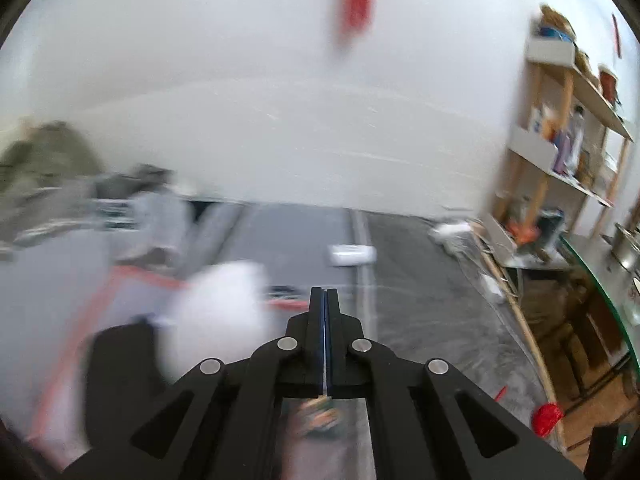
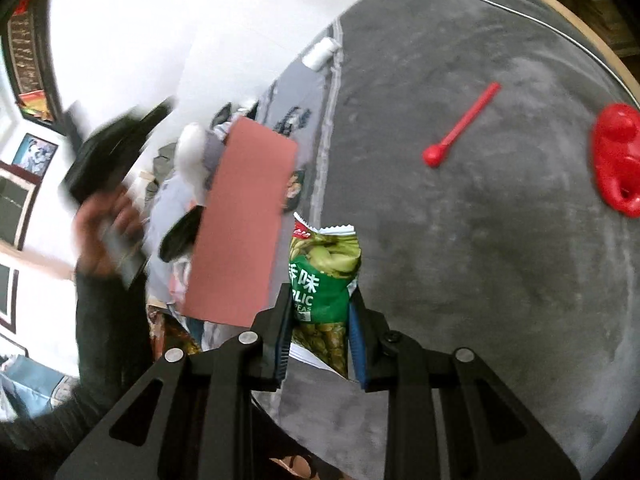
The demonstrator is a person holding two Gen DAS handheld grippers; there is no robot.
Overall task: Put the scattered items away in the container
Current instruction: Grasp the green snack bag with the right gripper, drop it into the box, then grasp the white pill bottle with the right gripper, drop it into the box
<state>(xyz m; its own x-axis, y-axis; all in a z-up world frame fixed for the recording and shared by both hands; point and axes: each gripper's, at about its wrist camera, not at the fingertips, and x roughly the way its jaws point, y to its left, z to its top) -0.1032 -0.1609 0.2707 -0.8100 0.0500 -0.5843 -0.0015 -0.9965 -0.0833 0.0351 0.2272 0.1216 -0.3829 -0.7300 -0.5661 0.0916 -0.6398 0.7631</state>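
Across most of the right wrist view spreads a dark grey carpeted surface (image 2: 480, 240). At nine o'clock from the right claw (image 2: 320, 334) a dusty-pink flat rectangular panel (image 2: 244, 224) stands tilted; whether it belongs to the container cannot be told. Between the right claw's black jaws sits a green foil snack packet printed with peas (image 2: 326, 280), clamped on both sides and sticking out toward twelve o'clock. At two o'clock, well apart, lies a red plastic moulded piece (image 2: 616, 156), and at one o'clock a small red plastic spoon (image 2: 460, 126). A white bottle (image 2: 320, 53) lies on its side at twelve o'clock, far off. In the blurred left wrist view, the left claw (image 1: 325, 312) is clenched with nothing between its pads.
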